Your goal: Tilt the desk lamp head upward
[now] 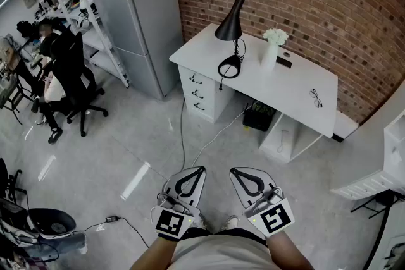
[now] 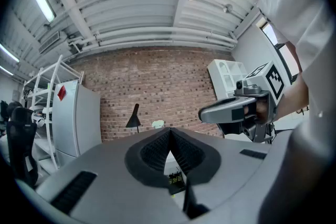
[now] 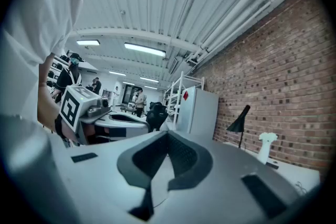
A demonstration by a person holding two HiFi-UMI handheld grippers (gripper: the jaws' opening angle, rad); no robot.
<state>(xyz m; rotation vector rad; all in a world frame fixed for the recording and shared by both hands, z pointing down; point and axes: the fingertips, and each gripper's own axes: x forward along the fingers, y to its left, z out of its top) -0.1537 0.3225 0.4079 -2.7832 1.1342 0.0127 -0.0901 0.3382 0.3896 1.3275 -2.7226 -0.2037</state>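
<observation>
both closed, empty: left gripper (image 1: 201, 169), right gripper (image 1: 233, 171); desk lamp (image 1: 231, 25) far

Right of the lamp (image 1: 233, 22), a dark thing (image 1: 284, 63) beside the vase (image 1: 271, 52) on the tabletop (image 1: 297, 88) is too small to tell. The white cabinet (image 1: 387, 164) at far right is cut off.

Ahead of our jaws we see open floor (image 1: 126, 136) up to the desk (image 1: 297, 88); a vase (image 1: 270, 54) flanks the lamp (image 1: 231, 22)
</observation>
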